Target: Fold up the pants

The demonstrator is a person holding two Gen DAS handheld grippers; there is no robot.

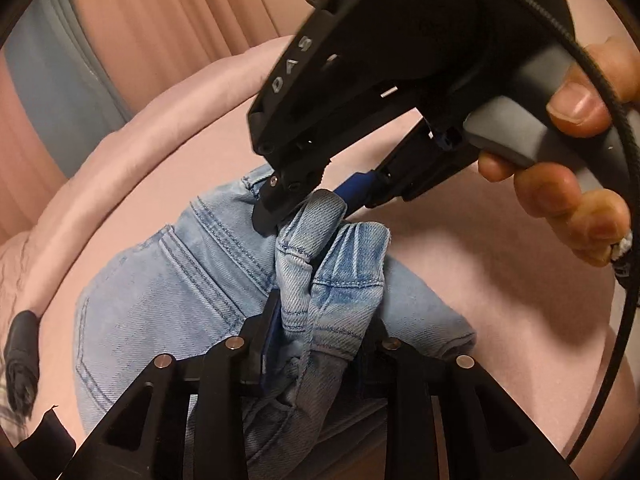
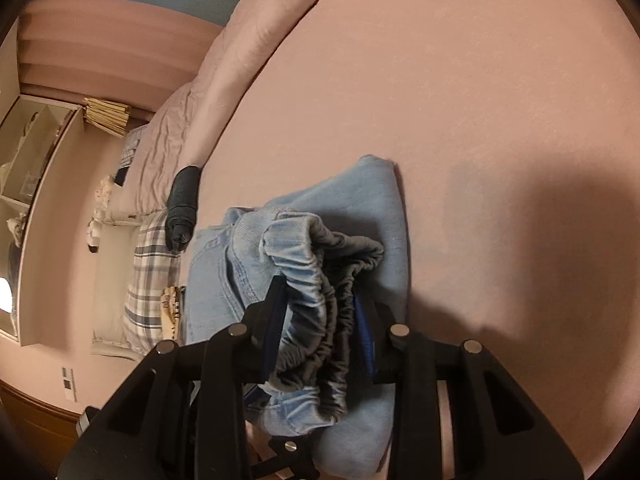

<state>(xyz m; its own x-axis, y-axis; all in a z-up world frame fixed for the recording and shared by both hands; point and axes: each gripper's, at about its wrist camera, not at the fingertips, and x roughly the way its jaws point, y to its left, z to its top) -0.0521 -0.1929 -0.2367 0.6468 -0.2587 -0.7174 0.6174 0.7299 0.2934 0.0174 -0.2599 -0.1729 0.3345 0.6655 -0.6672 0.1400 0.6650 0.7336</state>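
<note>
Light blue denim pants (image 1: 176, 280) lie bunched on a pink bed sheet (image 1: 460, 280). My left gripper (image 1: 316, 320) is shut on a folded denim edge with a hem seam. My right gripper (image 1: 308, 204) appears in the left wrist view just ahead, shut on the same bunch of denim from above, a hand on its grey handle. In the right wrist view my right gripper (image 2: 320, 316) is shut on the gathered elastic waistband (image 2: 316, 264), with the rest of the pants (image 2: 380, 208) lying folded beneath on the sheet (image 2: 460, 100).
A rolled dark sock (image 2: 183, 208) lies at the sheet's edge, also showing in the left wrist view (image 1: 22, 356). A pink duvet (image 2: 224, 72), plaid pillow (image 2: 148, 280), shelf and wall are at left. Pink curtains (image 1: 168, 12) hang behind.
</note>
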